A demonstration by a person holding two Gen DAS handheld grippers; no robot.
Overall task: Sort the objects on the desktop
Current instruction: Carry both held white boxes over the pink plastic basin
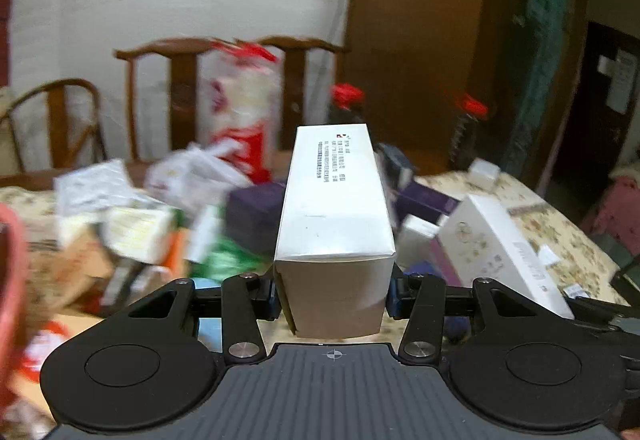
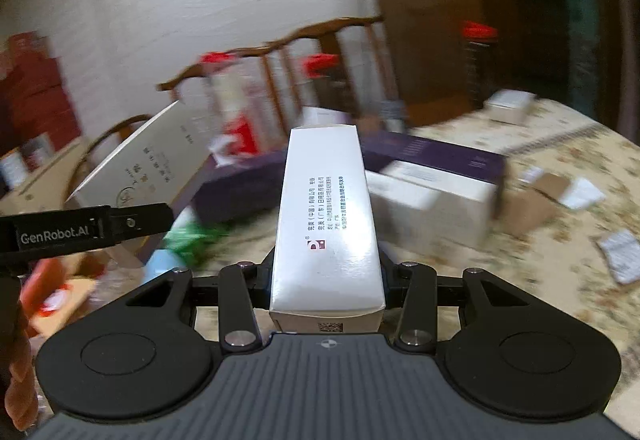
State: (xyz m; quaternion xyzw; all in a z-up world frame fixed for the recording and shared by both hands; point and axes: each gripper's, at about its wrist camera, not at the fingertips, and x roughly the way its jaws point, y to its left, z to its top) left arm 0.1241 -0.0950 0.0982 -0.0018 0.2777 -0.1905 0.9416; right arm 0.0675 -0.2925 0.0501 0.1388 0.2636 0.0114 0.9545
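My left gripper (image 1: pixel 334 292) is shut on a long white carton (image 1: pixel 334 199) with small print, held above the cluttered table. My right gripper (image 2: pixel 326 284) is shut on a similar white carton (image 2: pixel 326 215) with a small red logo, also held in the air. The left gripper (image 2: pixel 92 230) also shows at the left of the right wrist view, holding its white carton (image 2: pixel 140 163) tilted. Below lie purple boxes (image 2: pixel 440 155), a white box (image 1: pixel 500 252) and several blurred packets.
The table (image 2: pixel 560 135) has a floral cloth. A red-and-white bag (image 1: pixel 240 107) and two dark red-capped bottles (image 1: pixel 346 103) stand at the back. Wooden chairs (image 1: pixel 176 79) stand behind the table. A small brown box (image 2: pixel 532 203) and paper scraps lie at right.
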